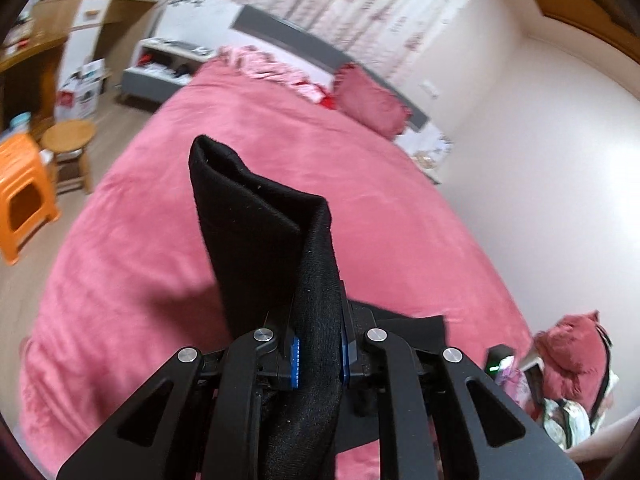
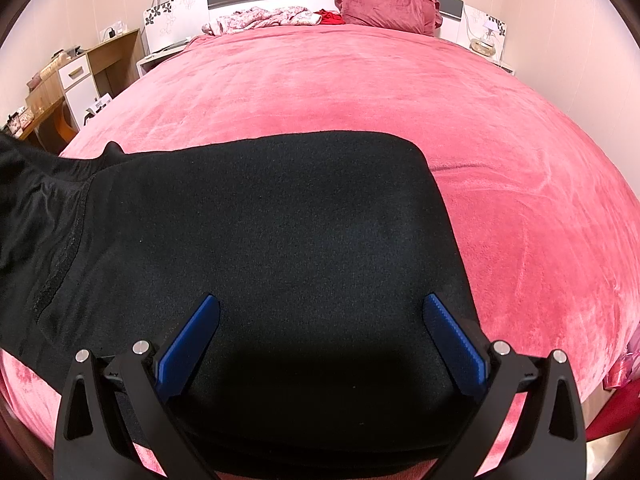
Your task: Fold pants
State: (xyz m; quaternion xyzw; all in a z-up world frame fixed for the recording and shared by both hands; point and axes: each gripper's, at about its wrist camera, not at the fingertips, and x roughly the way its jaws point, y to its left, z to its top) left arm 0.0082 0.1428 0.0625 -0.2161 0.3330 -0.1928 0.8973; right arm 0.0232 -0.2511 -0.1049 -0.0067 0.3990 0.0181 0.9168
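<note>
Black pants lie flat on the pink bedspread, with one part trailing up and off to the left. In the left wrist view my left gripper is shut on a bunched end of the black pants, which stands up in a fold above the blue pads, lifted over the bed. My right gripper hovers over the near part of the pants with its blue fingers spread wide and nothing pinched between them.
A pink pillow and crumpled floral cloth lie by the headboard. On the left stand a wooden desk, a wooden stool and an orange plastic stool. A bag with pink cloth sits at the right.
</note>
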